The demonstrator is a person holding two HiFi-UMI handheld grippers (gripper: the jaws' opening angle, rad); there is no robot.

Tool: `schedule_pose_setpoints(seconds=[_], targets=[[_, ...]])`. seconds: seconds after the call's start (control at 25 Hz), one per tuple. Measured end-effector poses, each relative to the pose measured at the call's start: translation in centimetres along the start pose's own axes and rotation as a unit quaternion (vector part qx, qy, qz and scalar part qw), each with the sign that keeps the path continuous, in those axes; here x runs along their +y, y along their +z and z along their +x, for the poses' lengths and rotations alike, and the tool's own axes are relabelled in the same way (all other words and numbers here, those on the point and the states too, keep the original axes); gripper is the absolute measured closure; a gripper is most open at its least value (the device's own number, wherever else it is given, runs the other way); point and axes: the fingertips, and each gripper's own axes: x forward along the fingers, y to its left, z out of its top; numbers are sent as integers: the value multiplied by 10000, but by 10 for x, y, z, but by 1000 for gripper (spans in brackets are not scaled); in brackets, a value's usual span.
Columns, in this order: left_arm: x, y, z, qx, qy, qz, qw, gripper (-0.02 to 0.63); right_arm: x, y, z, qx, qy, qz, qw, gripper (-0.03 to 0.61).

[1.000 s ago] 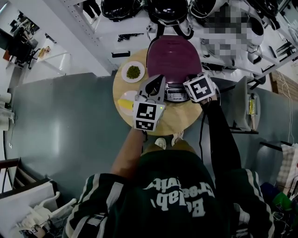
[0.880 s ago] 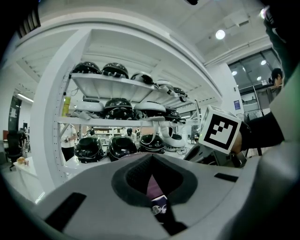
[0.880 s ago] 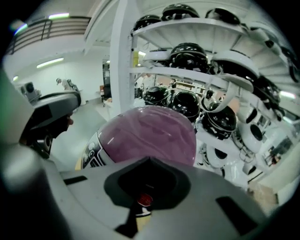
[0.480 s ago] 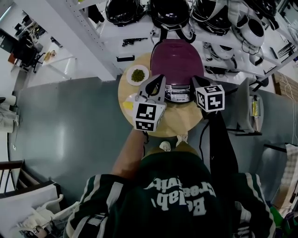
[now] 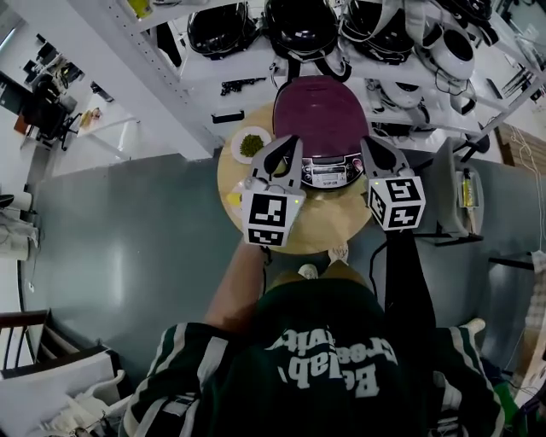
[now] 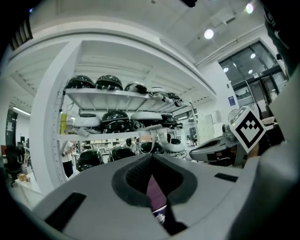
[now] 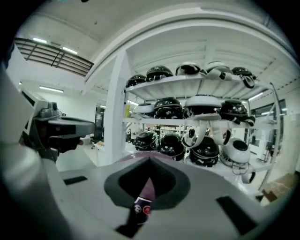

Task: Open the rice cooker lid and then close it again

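Observation:
The rice cooker (image 5: 320,115) stands at the back of a round wooden table (image 5: 294,235), its purple lid down and its control panel (image 5: 328,174) facing me. My left gripper (image 5: 290,142) hovers at the cooker's front left, jaws shut with nothing in them. In the left gripper view (image 6: 151,158) a strip of purple lid (image 6: 153,190) shows below the joined tips. My right gripper (image 5: 372,142) hangs at the cooker's front right, also shut and empty. In the right gripper view (image 7: 150,161) the lid (image 7: 147,190) and panel buttons show through the slit.
A small white plate of green food (image 5: 251,143) sits left of the cooker and a yellow item (image 5: 233,199) lies by the table's left edge. White shelving with dark helmets (image 5: 303,26) rises right behind the table. A narrow stand (image 5: 452,192) is to the right.
Both grippers have risen away from the cooker's front. The right one left the control panel, swung out to the right and tipped up until it points towards the shelves. The lid stays down.

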Motion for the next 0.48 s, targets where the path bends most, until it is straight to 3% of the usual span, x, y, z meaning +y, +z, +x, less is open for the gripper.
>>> schedule_pose_setpoints(seconds=[0.32,0.48], targets=[[2,12,-14,-135,6,59,9999,614,8,20,-44,-934,-43,15,9956,574],[6,15,-19,-214,77,127,9997,614,13,22,-55,-1121,-242,-125,9933,574]])
